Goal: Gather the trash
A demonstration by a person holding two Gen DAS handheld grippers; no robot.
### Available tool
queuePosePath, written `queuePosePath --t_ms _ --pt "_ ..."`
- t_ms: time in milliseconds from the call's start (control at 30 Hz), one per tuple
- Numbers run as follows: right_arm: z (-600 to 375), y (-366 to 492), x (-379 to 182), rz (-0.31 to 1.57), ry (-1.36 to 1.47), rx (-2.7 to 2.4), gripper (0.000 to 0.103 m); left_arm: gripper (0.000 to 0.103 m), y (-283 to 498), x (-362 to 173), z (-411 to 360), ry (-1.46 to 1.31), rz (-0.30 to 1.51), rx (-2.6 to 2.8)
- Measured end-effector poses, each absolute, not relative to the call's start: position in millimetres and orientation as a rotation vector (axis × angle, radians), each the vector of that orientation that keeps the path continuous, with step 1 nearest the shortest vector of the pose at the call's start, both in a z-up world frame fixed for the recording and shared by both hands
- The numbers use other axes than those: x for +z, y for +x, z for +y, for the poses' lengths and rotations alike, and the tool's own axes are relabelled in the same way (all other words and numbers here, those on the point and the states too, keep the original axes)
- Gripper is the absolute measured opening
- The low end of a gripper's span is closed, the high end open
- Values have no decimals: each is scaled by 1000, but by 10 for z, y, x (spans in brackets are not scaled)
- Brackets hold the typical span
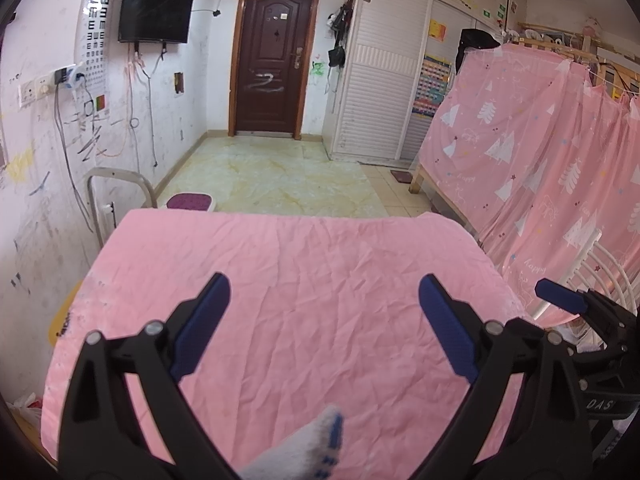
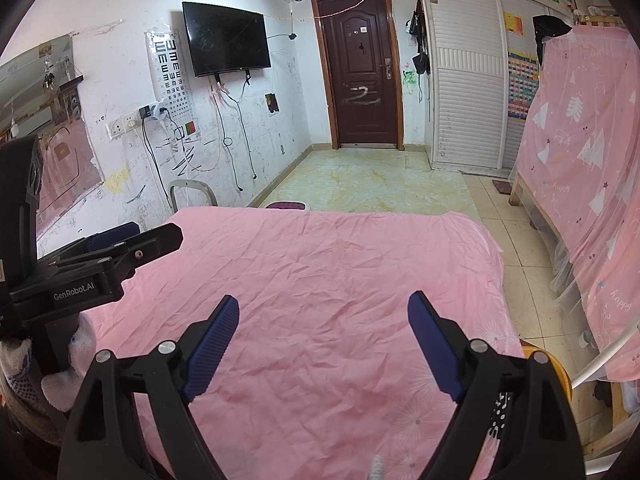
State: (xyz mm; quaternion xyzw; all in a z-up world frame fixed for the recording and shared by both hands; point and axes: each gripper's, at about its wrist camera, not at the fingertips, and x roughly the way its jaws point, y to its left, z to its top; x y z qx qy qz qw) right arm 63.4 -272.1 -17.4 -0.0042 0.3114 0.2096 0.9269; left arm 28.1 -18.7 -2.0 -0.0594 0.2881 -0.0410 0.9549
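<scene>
A wrinkled pink cloth (image 1: 320,280) covers the table in front of me, and I see no loose trash on it. My left gripper (image 1: 324,288) hovers over the cloth, open, with nothing between its blue pads. My right gripper (image 2: 324,304) hangs over the same pink cloth (image 2: 320,264), also open and empty. Each gripper shows in the other's view: the right gripper (image 1: 560,300) at the right edge, the left gripper (image 2: 132,240) at the left edge. A gloved fingertip (image 1: 316,440) pokes in at the bottom. A white plastic bag (image 1: 24,406) lies low beside the table's left side.
A metal frame with a purple-topped step (image 1: 188,202) stands beyond the table's far left corner. A bed draped in a pink curtain (image 1: 540,160) runs along the right, with a white wire rack (image 1: 600,272) close by. Tiled floor (image 1: 272,172) leads to a brown door (image 1: 272,56).
</scene>
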Motion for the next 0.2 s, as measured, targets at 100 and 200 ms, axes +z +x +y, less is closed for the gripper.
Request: queuePosePath --t_ms 100,200 --pt "-2720 633 -173 639 -9 430 77 93 282 -24 -187 -121 585 -83" --pt "-2718 635 -174 638 -9 429 77 93 282 -24 -185 -122 585 -84"
